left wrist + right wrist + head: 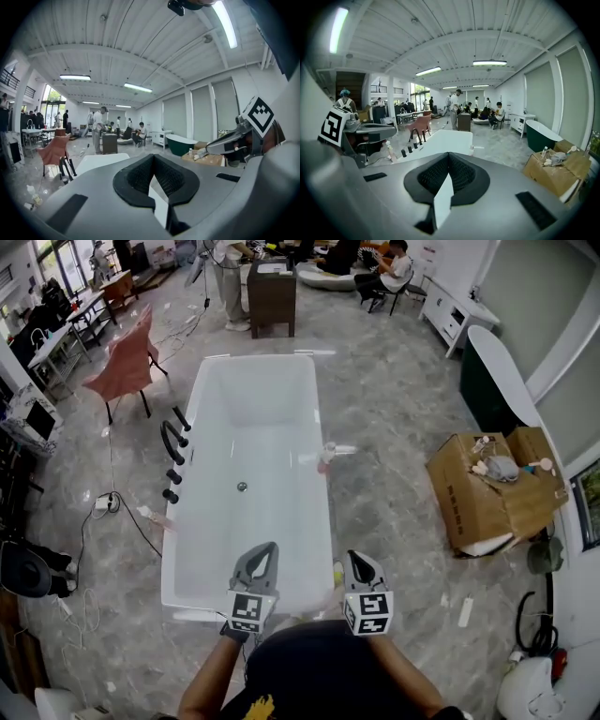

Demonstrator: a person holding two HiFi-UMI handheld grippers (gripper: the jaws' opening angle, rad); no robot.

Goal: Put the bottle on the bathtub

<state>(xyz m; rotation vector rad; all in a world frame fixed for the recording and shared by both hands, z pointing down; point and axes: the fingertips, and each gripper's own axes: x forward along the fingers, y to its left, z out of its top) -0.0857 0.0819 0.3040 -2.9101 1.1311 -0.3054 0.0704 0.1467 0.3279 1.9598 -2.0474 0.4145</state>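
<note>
Our left tool (265,554) is shut, its black pads meeting at the tips with nothing caught between them. Our right tool (357,561) is the same, pads pressed together and empty. Both hang side by side over the near end of the bathtub (258,360), at about six o'clock of it in the head view, and touch neither the tub nor anything else.

A small pinkish bottle (326,458) stands upright on the tub's right rim, roughly midway along it. It is at about one o'clock from our left tool, eleven o'clock from our right, and well apart from both.

With the bottle on the rim and both tools empty, we judge that the placing step looks finished and we are standing clear of it. If so, the next move only calls for keeping the tools away from that narrow rim, since a knock could tip the bottle into the tub or onto the floor.

More small items lie on the cardboard box (478,502) at three o'clock of the tub. If one of them is a bottle we are meant to move as well, we would have to turn that way and open a tool first.
</note>
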